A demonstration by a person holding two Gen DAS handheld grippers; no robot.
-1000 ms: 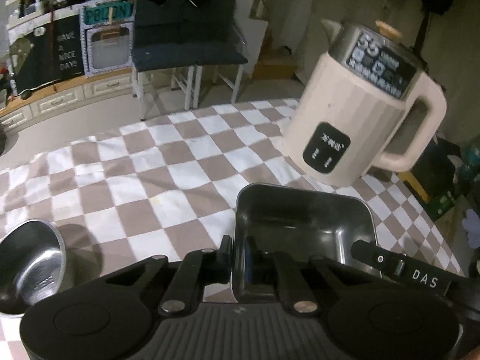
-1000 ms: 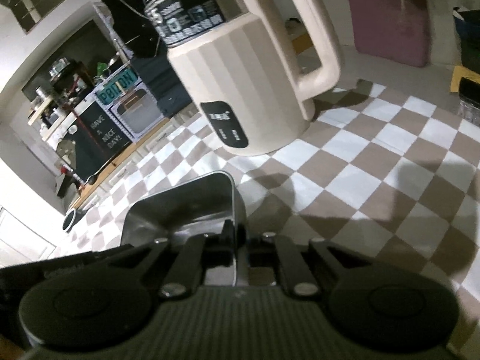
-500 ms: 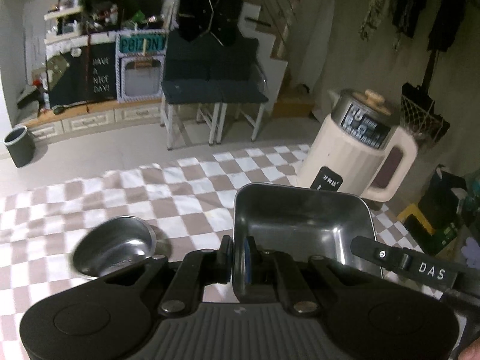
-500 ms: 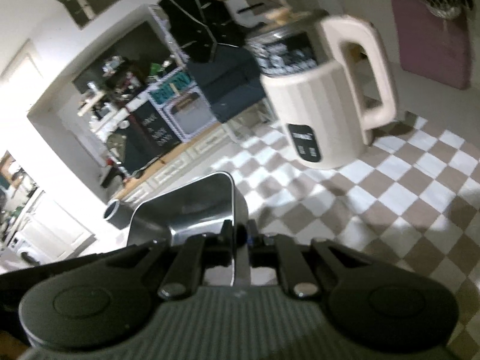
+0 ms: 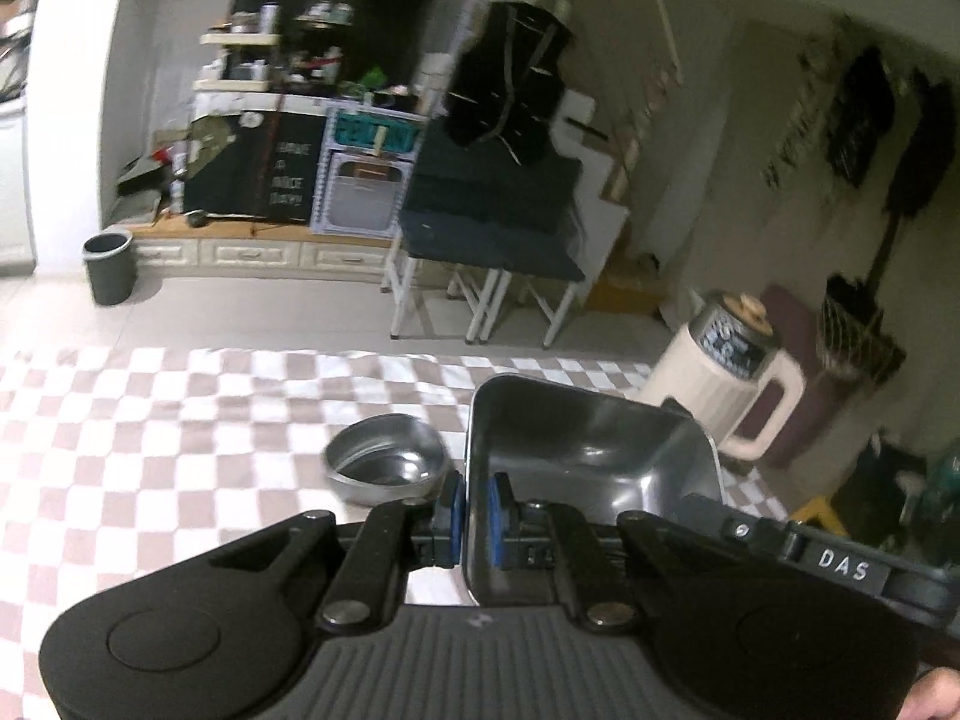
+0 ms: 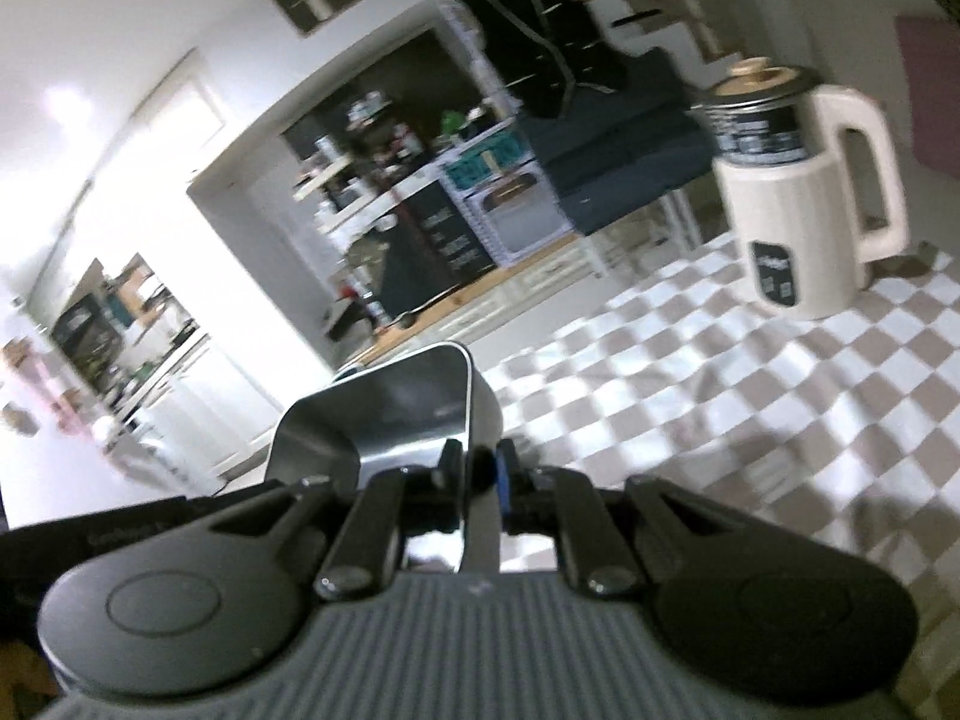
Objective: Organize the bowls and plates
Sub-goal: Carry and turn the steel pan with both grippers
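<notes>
Left wrist view shows your left claw [image 5: 471, 507] pinched tight on the near left wall of the square steel tray [image 5: 591, 456], one blue pad outside and one inside the rim, so the tray hangs clear above the checkered counter [image 5: 150, 450] instead of resting on it. You hold it two-handed, it seems, because a wide, shallow tray gripped by a single thin wall would tip; a claw on each side keeps it near level. In this view a round steel bowl [image 5: 387, 468] sits on the cloth just left of the tray, apart from it, and the cream electric kettle [image 5: 723, 387] stands beyond the tray's far right corner. The right wrist view gives you what the left cannot: your right claw [image 6: 480, 474] straddles the tray's [image 6: 414, 402] opposite wall, and its jaws are opening, with the rim between the pads; whether they still press on the metal is hard to tell through the blur. That view hides the bowl entirely behind the tray and claw body, and shows only the kettle [image 6: 807, 198] on the counter [image 6: 750, 408]. If the right side does let go, I'd judge the left grip carries the whole tray alone
</notes>
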